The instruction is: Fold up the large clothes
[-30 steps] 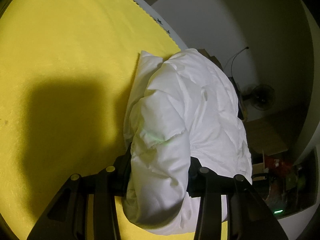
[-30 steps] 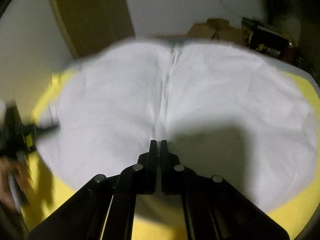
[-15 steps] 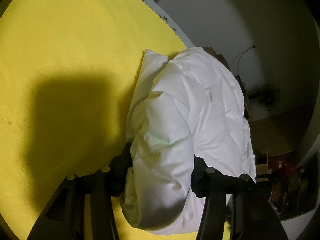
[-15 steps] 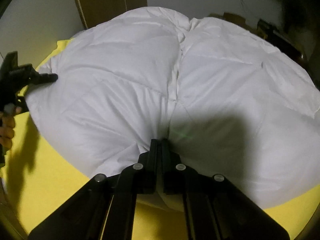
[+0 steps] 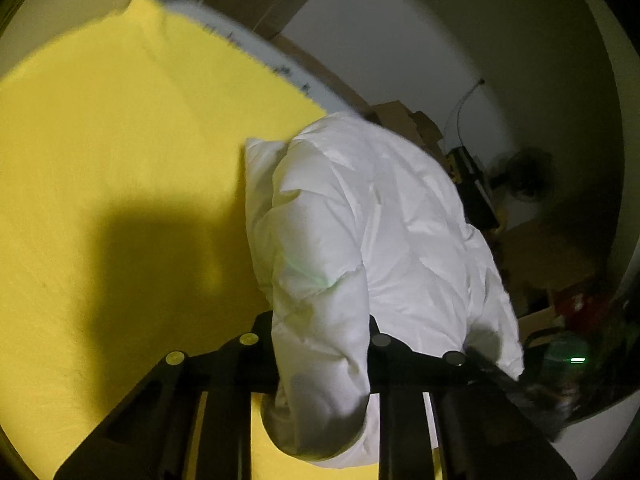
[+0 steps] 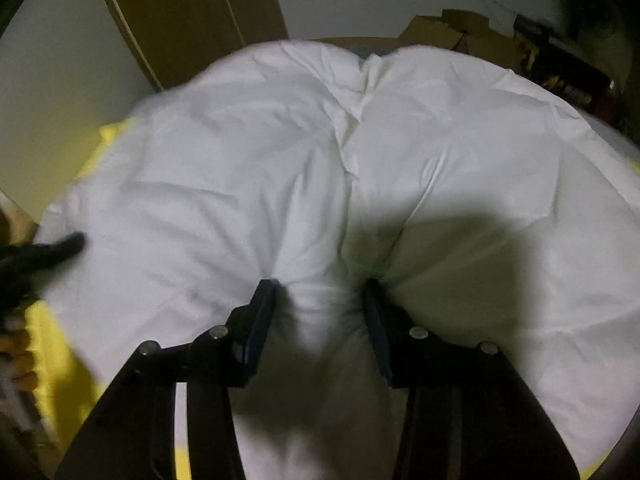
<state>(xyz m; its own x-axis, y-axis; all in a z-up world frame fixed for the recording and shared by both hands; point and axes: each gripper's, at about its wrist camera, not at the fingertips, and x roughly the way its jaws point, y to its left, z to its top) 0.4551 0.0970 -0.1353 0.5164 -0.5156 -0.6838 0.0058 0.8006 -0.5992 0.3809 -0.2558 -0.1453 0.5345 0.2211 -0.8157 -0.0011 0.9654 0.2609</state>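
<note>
White puffer jacket (image 5: 376, 232) on yellow cloth (image 5: 120, 168): left hand-held gripper (image 5: 322, 344) closing, pinching its sleeve; right hand-held gripper (image 6: 320, 300) opening, padding bulging between jaws, grip uncertain.

Yellow cloth (image 5: 120, 168) covers the work surface, a white table edge (image 5: 256, 40) showing along its far side. Behind that edge: brown cardboard boxes (image 5: 404, 120), a dark fan (image 5: 524, 176) against the pale wall (image 5: 400, 40), and a thin cable (image 5: 464, 96) on the wall. Right of the cloth, low down, a blurred clutter of red items (image 5: 576, 304) with a small green light (image 5: 578, 359).
</note>
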